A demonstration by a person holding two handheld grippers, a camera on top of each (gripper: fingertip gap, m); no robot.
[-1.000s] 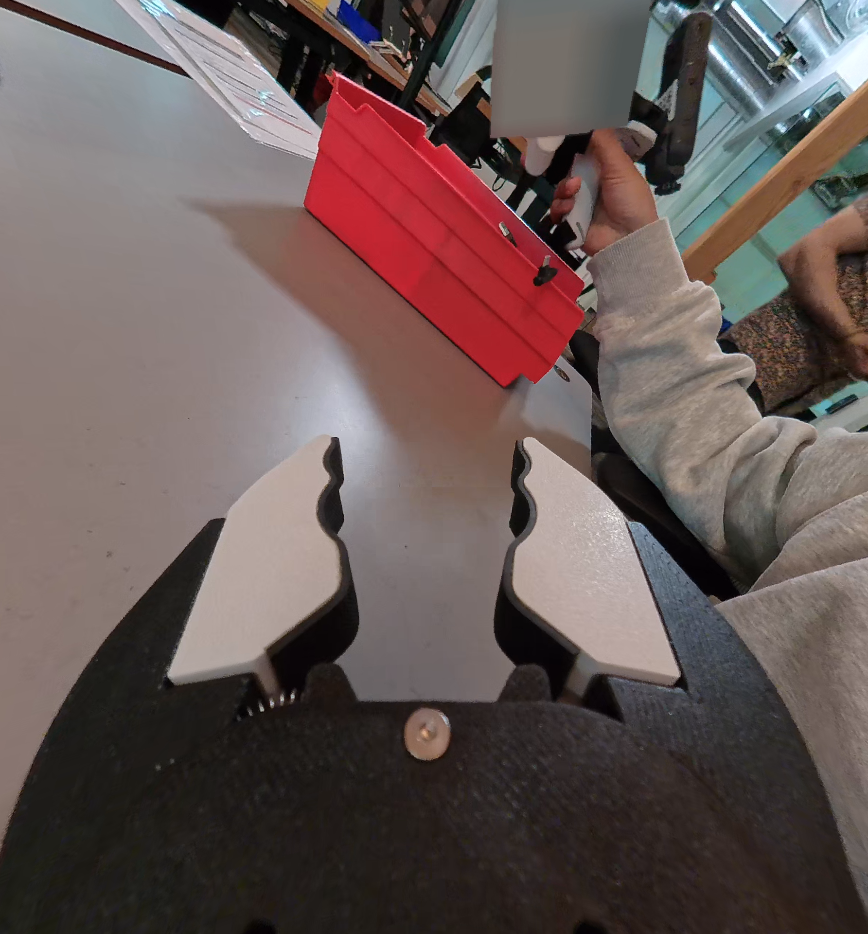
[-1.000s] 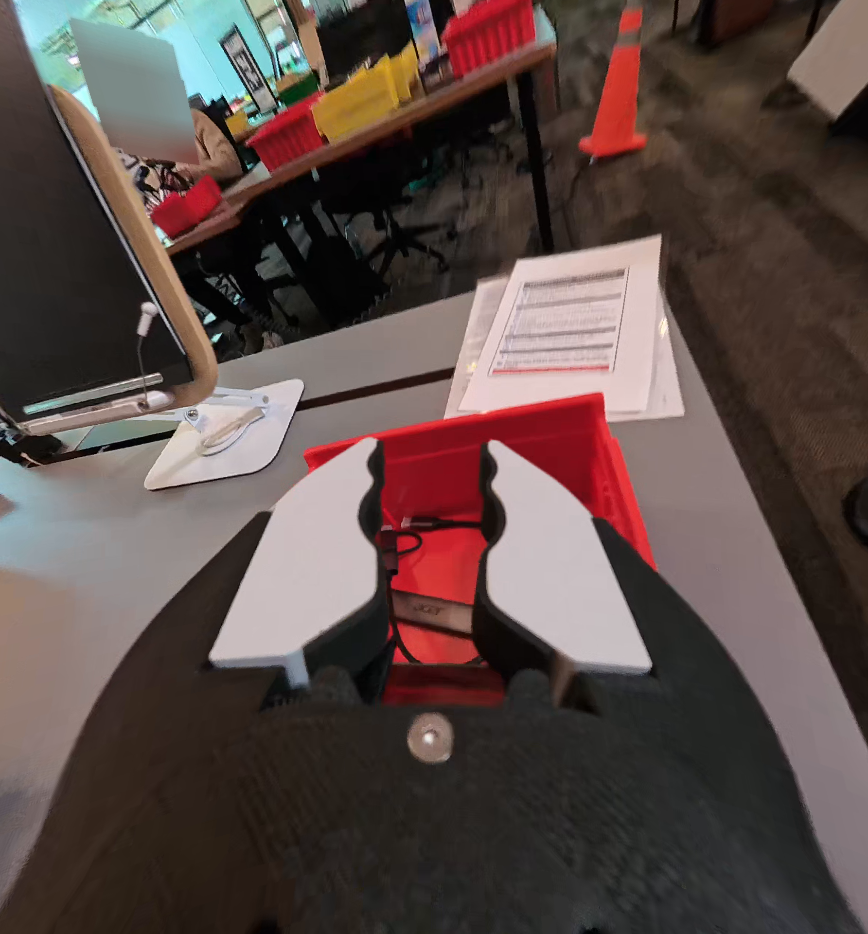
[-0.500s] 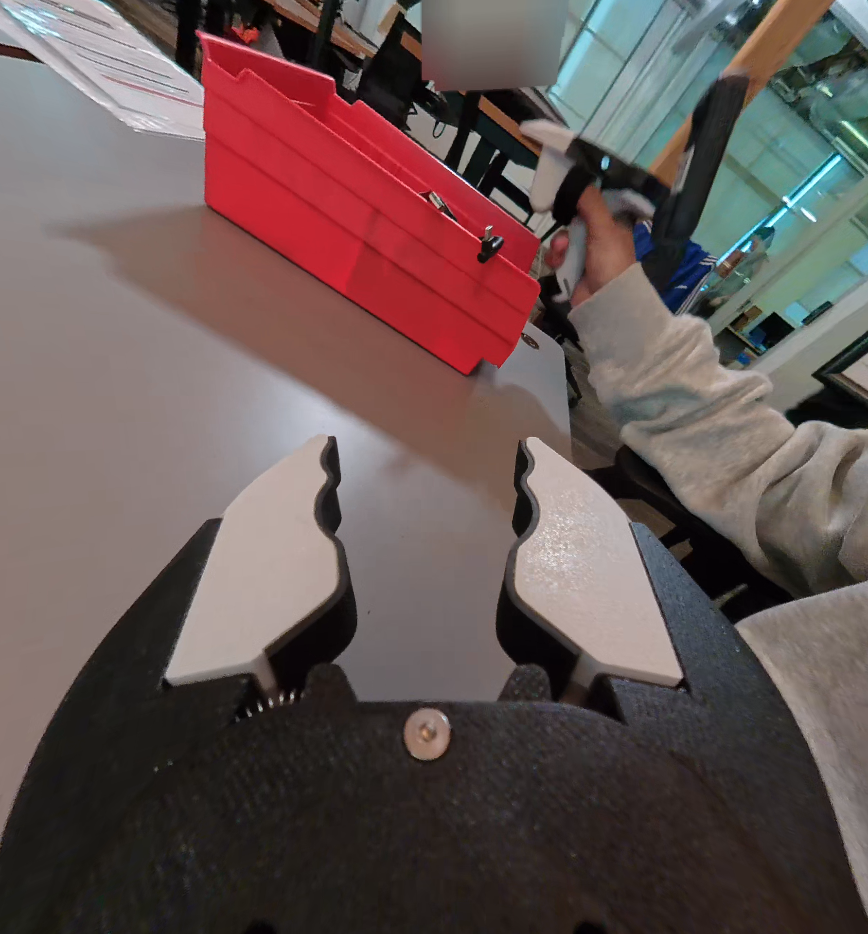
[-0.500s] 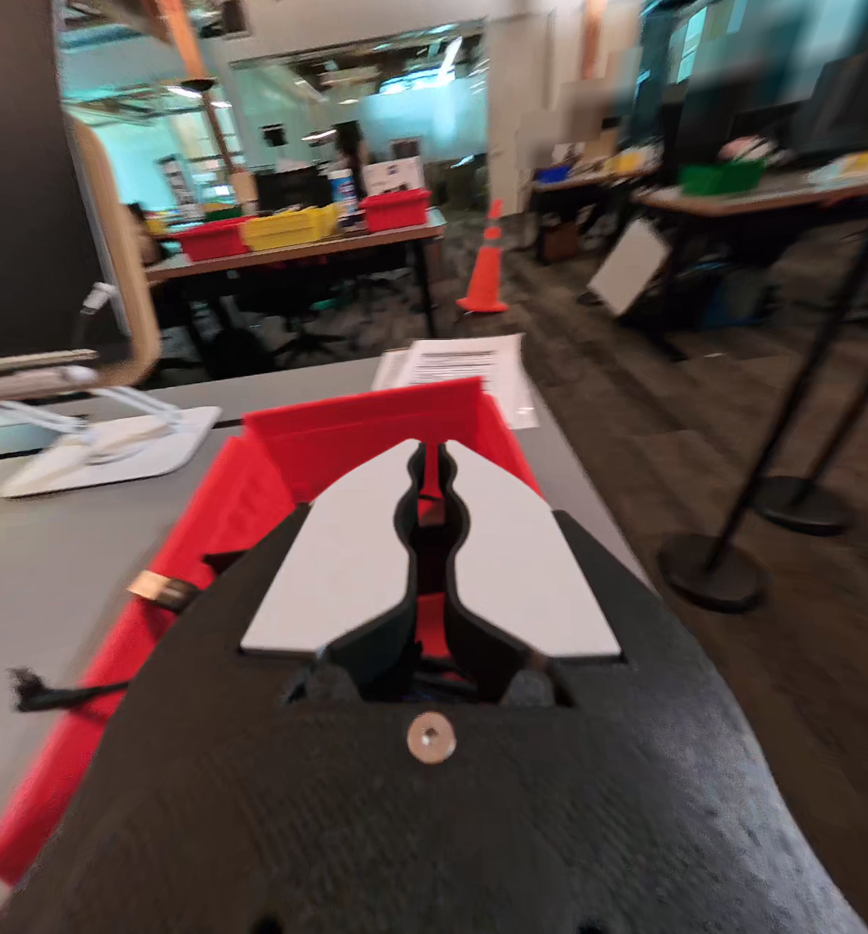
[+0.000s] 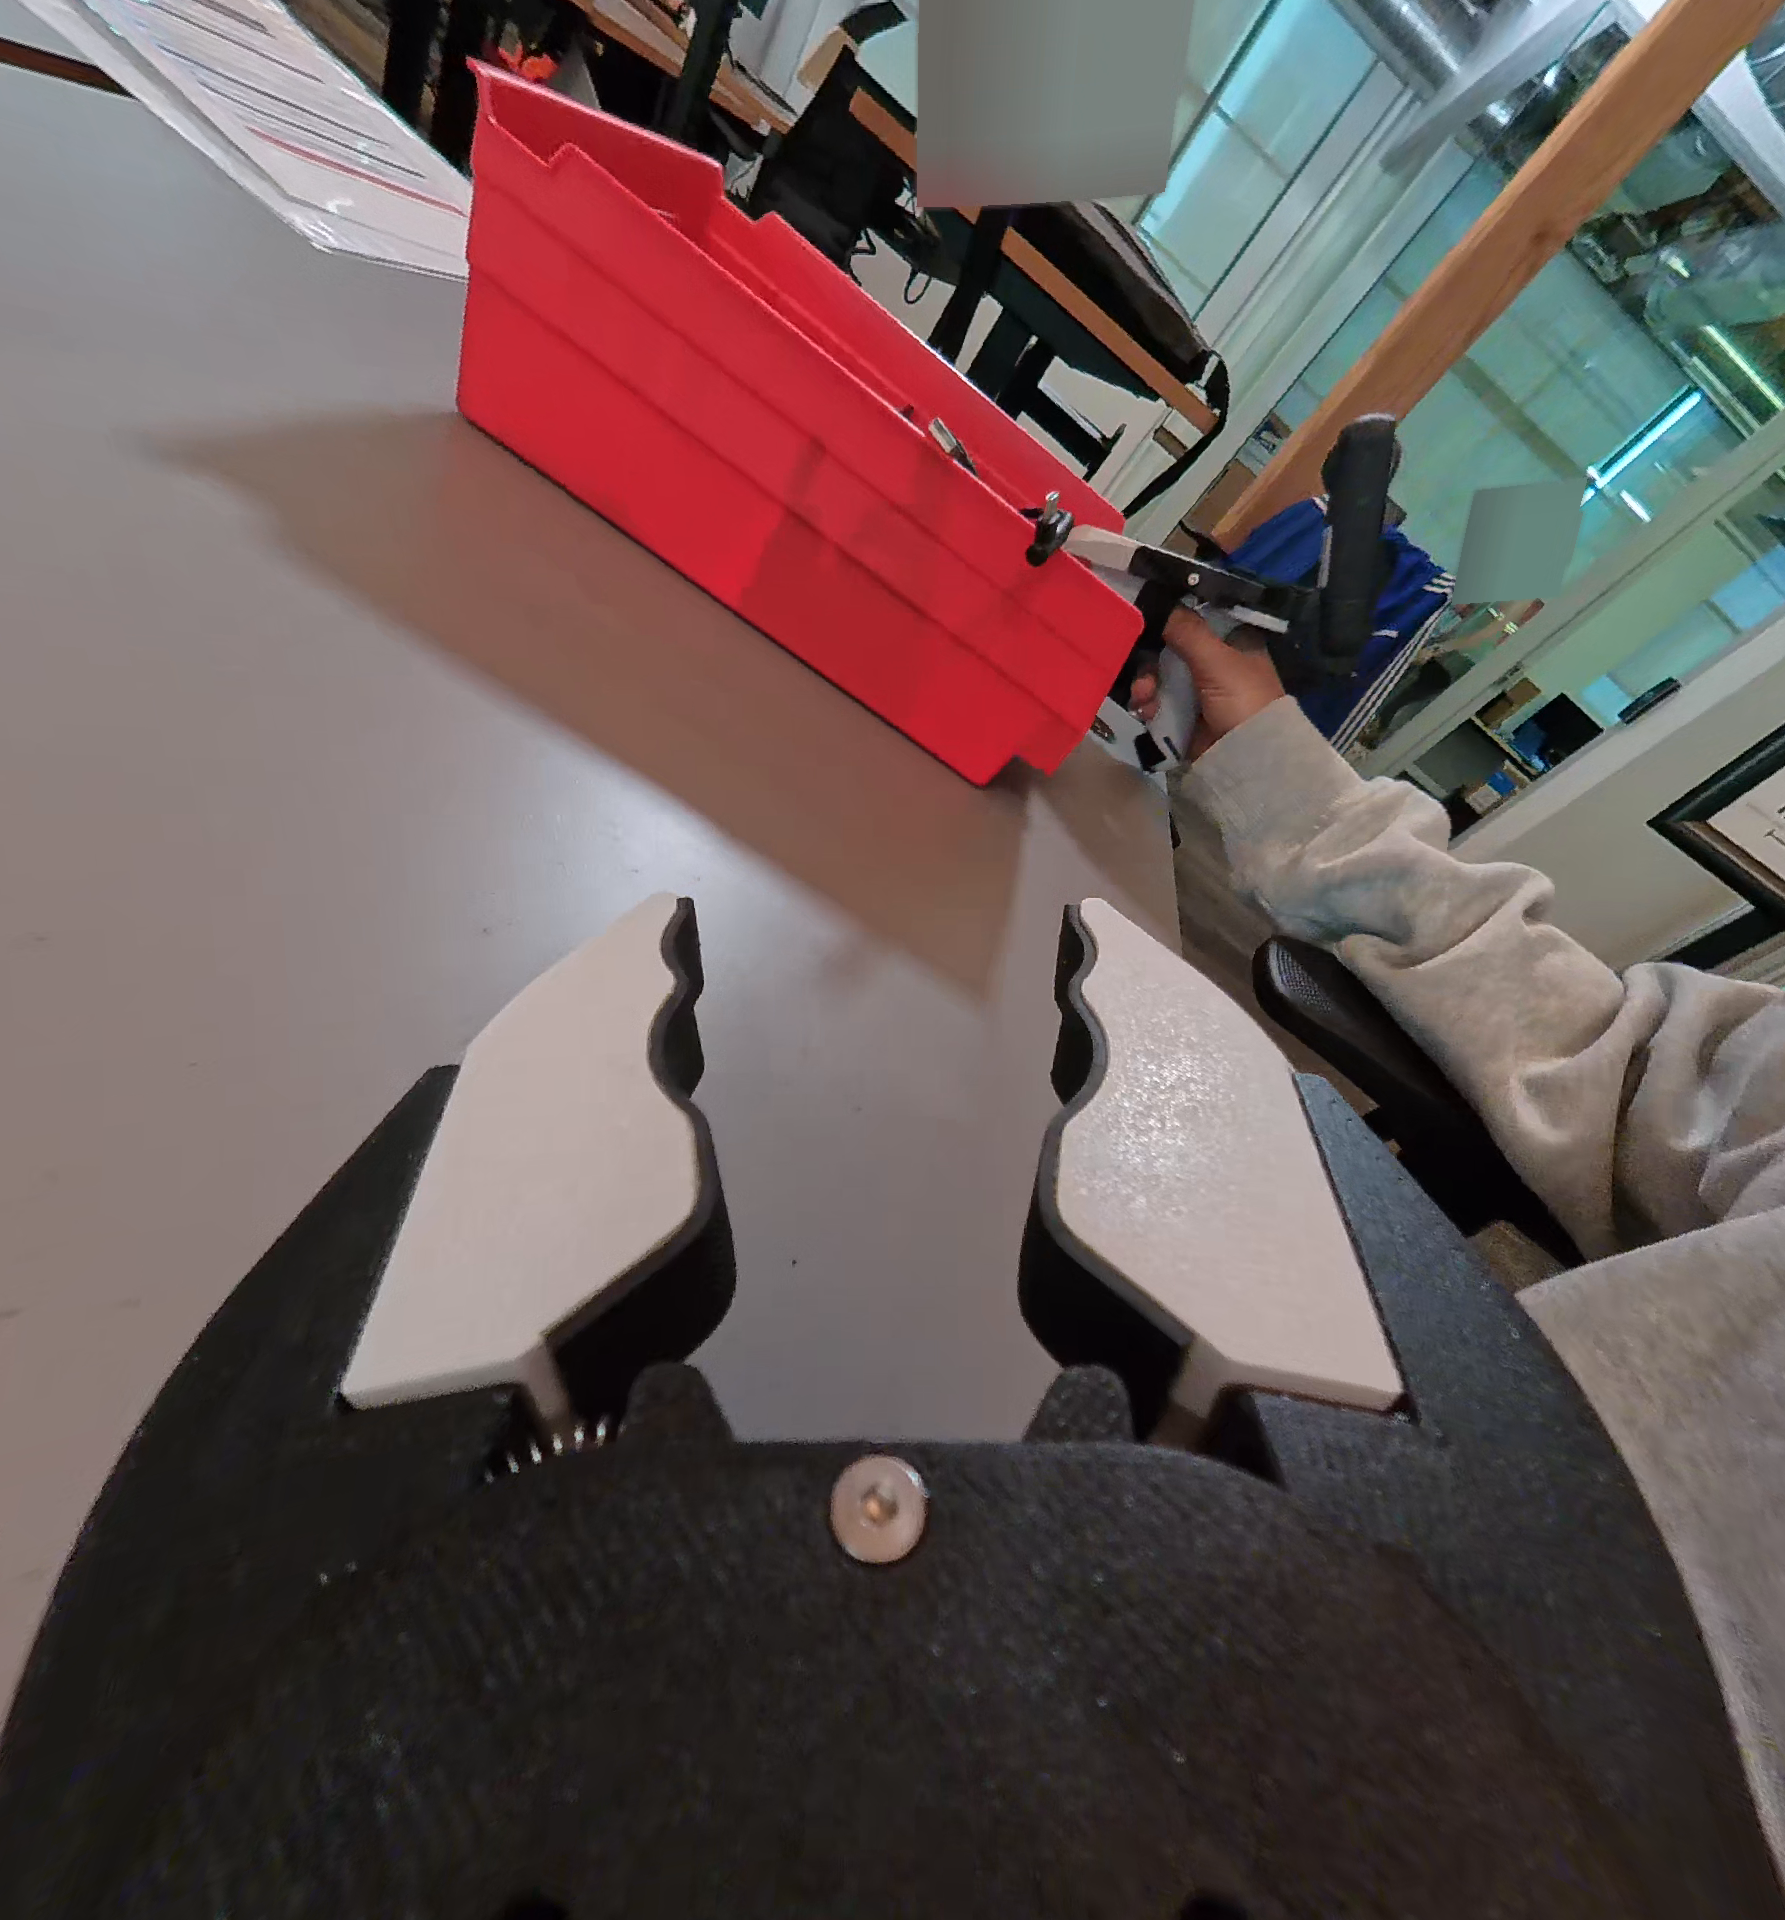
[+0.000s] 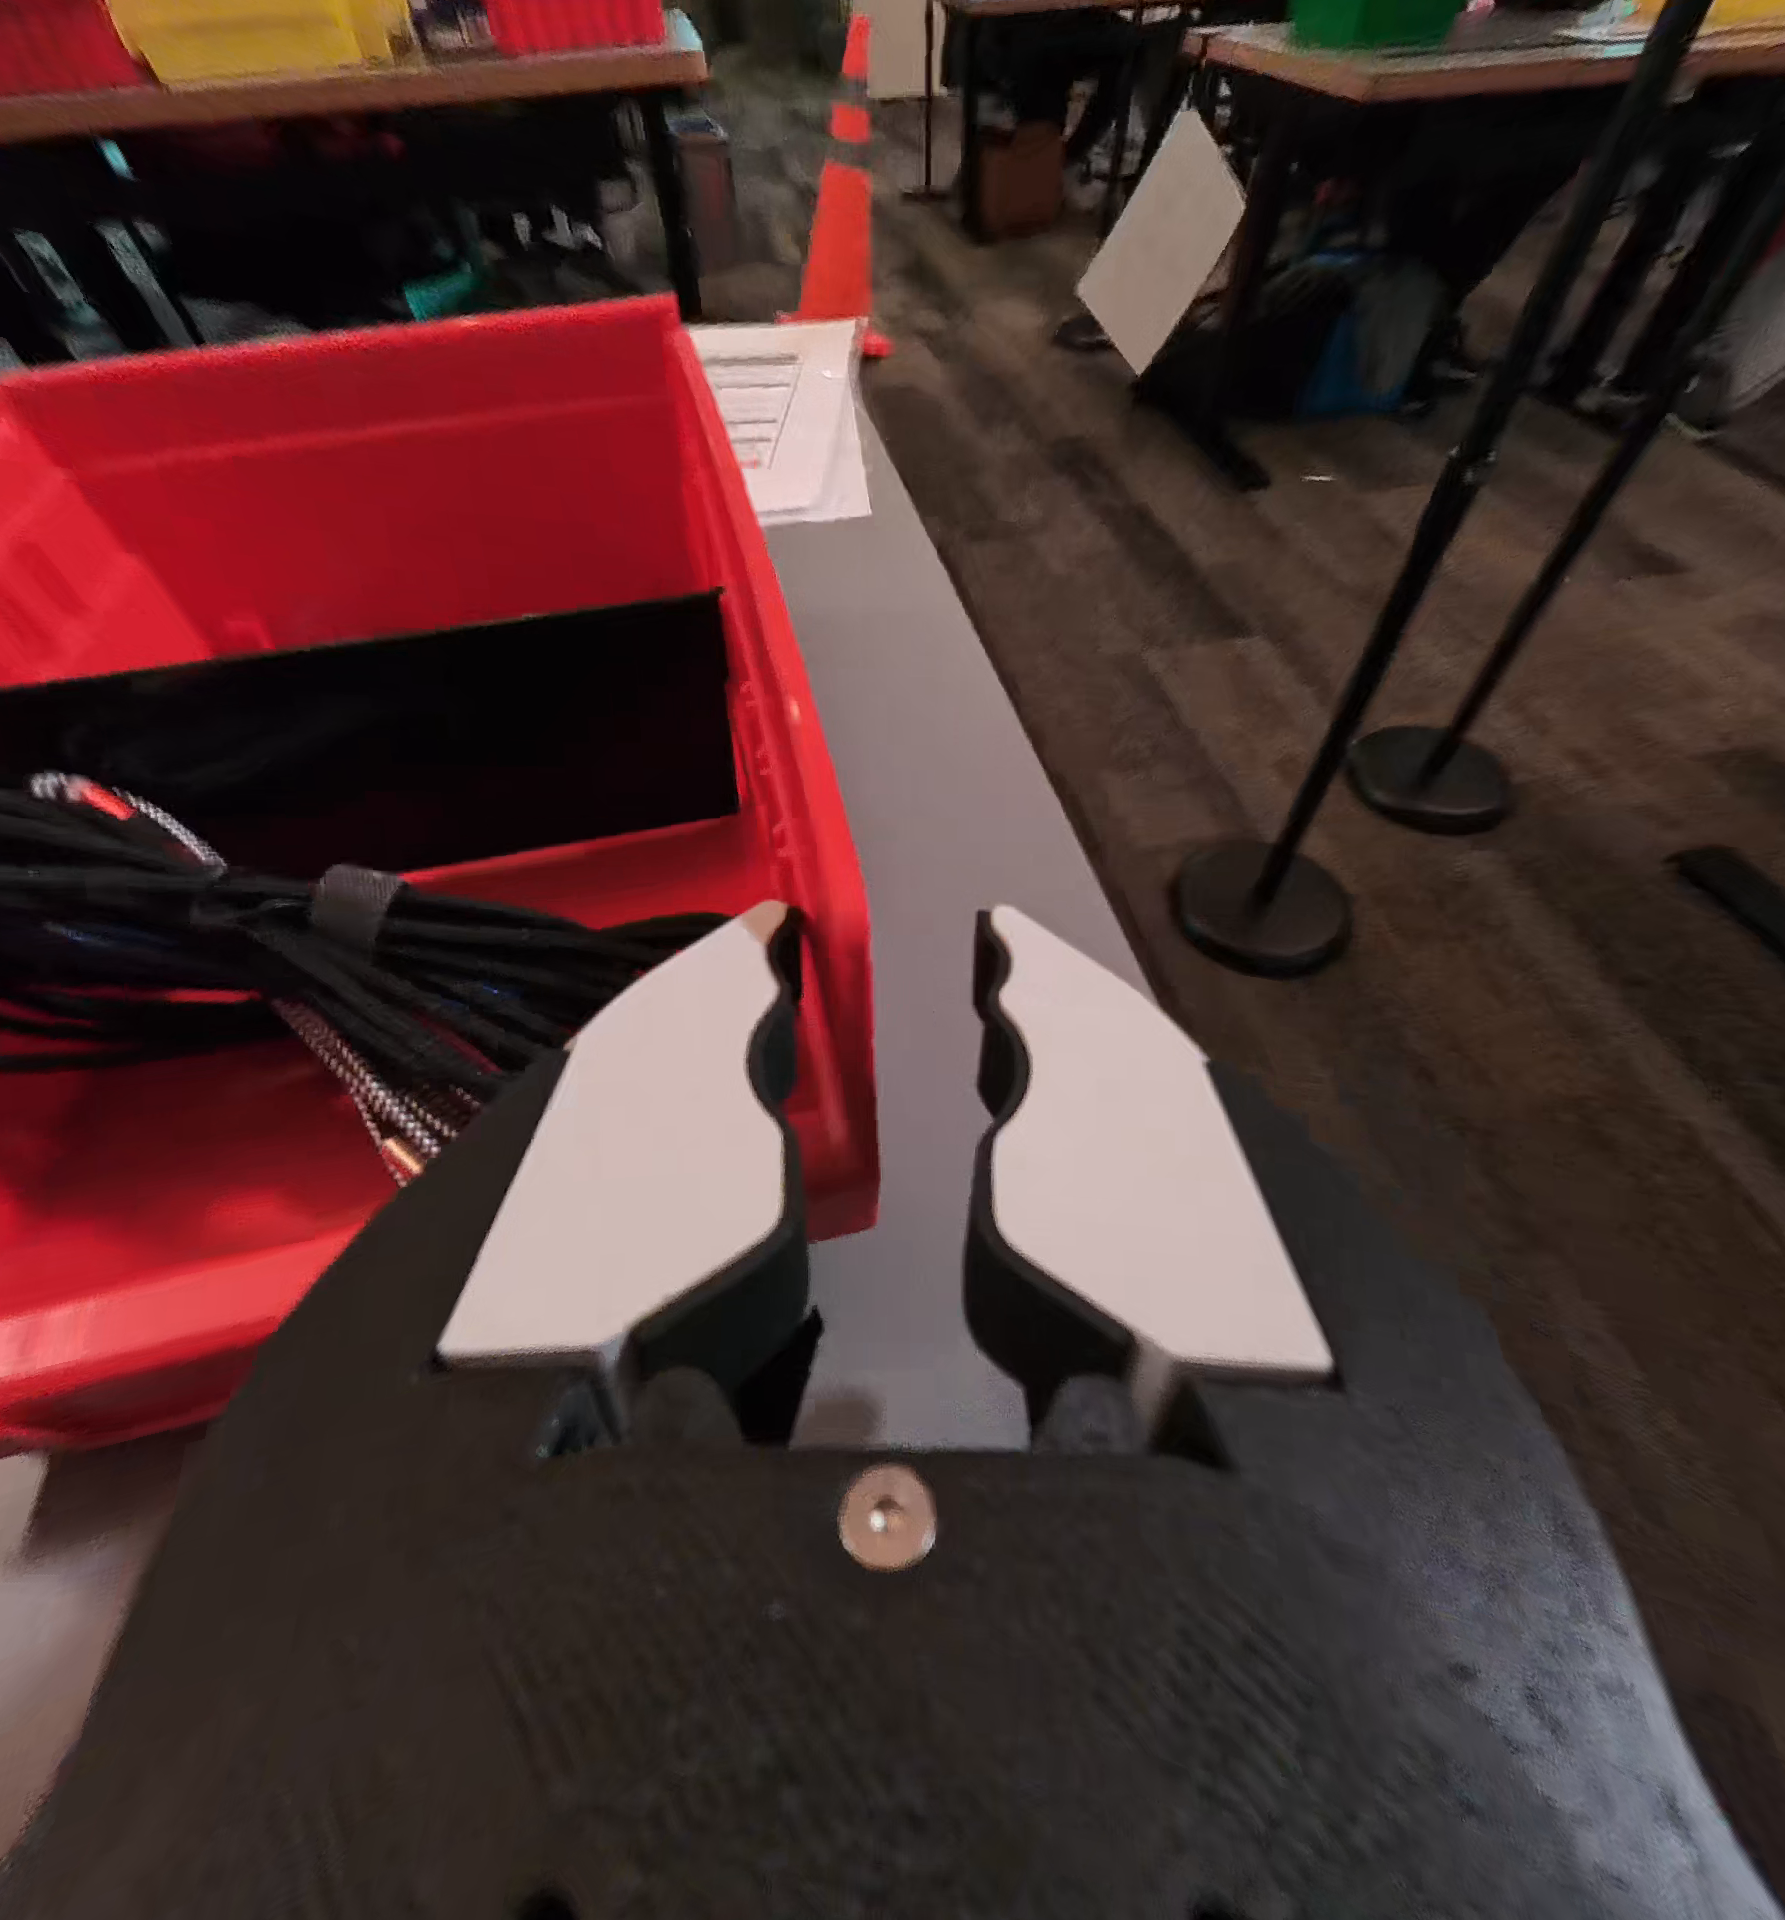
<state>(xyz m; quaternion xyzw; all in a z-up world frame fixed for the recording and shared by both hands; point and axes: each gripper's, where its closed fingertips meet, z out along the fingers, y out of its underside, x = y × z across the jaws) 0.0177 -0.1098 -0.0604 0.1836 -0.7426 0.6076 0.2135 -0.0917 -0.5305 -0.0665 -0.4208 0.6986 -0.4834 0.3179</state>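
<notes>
A red plastic bin (image 5: 763,468) stands on the grey table (image 5: 192,727). My left gripper (image 5: 877,920) is open and empty, low over the bare table, well short of the bin. My right gripper (image 6: 880,920) is open at the bin's near right corner. Its left finger is over the inside of the bin (image 6: 348,468) and its right finger is over the table (image 6: 909,748), with the bin's right wall between the jaws. A bundle of black cables (image 6: 244,935) lies in the bin beside a black divider (image 6: 348,727). The right gripper also shows in the left wrist view (image 5: 1158,561), next to a cable plug (image 5: 1049,530) on the rim.
Paper sheets (image 6: 794,426) lie on the table beyond the bin. The table edge runs close along the bin's right side. On the floor stand two black post bases (image 6: 1262,904) and an orange cone (image 6: 841,208). A grey sleeve (image 5: 1490,987) and a black chair (image 5: 1387,1060) are on my left gripper's right. Across from one pair of fingers to the other is roughly 45 centimetres.
My right gripper came down from above the bin's middle to its near right corner, narrowing and then opening again. My left gripper stayed open over the table, turning slightly.
</notes>
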